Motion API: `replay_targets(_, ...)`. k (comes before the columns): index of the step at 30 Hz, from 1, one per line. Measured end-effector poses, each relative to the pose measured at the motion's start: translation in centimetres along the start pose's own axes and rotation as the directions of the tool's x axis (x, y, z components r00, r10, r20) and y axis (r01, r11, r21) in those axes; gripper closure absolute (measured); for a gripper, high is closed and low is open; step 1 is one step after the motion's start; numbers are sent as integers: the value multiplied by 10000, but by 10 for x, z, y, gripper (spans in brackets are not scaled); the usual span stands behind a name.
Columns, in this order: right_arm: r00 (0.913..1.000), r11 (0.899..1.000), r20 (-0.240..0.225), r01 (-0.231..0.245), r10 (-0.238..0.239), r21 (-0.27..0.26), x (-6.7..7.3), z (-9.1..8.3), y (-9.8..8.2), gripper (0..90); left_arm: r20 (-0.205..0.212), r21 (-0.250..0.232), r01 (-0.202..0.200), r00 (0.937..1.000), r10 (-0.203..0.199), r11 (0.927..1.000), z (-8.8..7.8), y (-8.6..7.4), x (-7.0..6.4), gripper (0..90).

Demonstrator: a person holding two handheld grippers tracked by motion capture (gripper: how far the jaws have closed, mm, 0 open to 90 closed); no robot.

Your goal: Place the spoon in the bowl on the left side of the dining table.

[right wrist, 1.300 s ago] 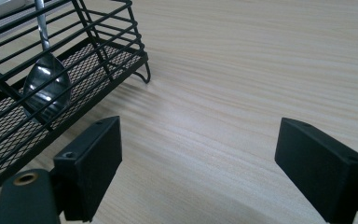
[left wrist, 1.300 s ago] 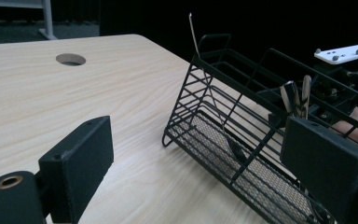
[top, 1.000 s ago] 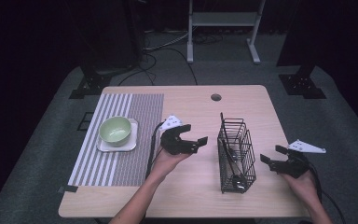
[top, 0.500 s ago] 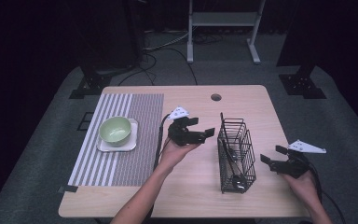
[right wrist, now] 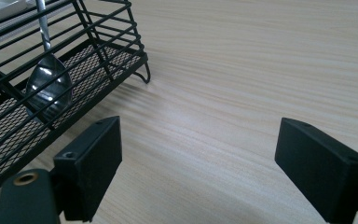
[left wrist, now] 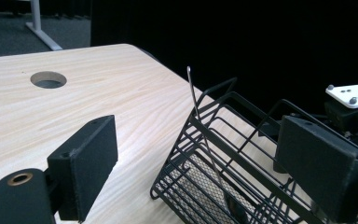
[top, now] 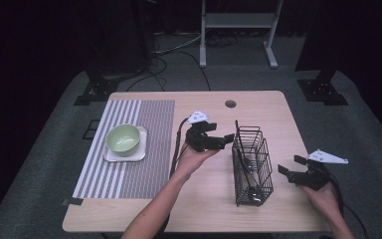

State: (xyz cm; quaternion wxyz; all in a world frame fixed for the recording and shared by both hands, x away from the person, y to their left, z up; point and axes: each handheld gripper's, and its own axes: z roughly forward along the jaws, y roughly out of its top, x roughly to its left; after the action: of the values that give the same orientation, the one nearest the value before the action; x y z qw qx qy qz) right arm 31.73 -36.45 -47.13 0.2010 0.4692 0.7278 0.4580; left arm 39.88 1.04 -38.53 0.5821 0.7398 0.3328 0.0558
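Black wire basket (top: 252, 164) stands upright holding a spoon (right wrist: 46, 86); both tongs gape, empty.

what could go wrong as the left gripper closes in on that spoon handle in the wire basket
The left gripper is open, nearing the thin spoon handle that sticks up above the wire basket. A jaw could catch the basket's rim and tip or slide the light basket. The handle is narrow, so the pads may miss or pinch it crooked. The right gripper hovers open, not steadying the basket.
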Motion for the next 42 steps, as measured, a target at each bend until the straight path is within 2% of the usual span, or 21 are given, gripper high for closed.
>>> replay_targets(9, 10000, 10000, -12, 4, -4, 15, 0, 0, 0, 136, 4, -5, 189, 9998, -189, 9998, 9, 4, 1, 120)
replay_targets(13, 10000, 10000, 10, 73, -73, 45, 0, 0, 0, 136, 1, 99, 167, 9999, -167, 9998, 13, 6, 0, 121)
replay_targets(16, 9998, 9998, 71, 185, -186, 70, 1, 0, 0, 136, 162, 127, 246, 9996, -248, 9996, 16, 7, 2, 136)
replay_targets(24, 9997, 9997, 86, 239, -240, 93, 2, 0, 0, 136, 135, 191, 228, 9996, -231, 9996, 24, 11, 2, 157)
replay_targets(27, 9997, 9997, 90, 237, -238, 61, 2, 0, 0, 136, 284, 204, 527, 9982, -533, 9984, 27, 11, 2, 158)
replay_targets(29, 9997, 9998, 83, 216, -216, 31, 2, 0, 0, 137, 385, 197, 565, 9976, -572, 9982, 28, 11, 1, 205)
replay_targets(37, 9998, 9999, 66, 163, -163, 19, 2, -1, 0, 137, 194, 255, 623, 9978, -628, 9977, 34, 16, 3, 263)
replay_targets(42, 9999, 9999, 60, 157, -157, 20, 2, -1, 0, 137, 140, 158, 632, 9979, -634, 9979, 36, 15, 4, 403)
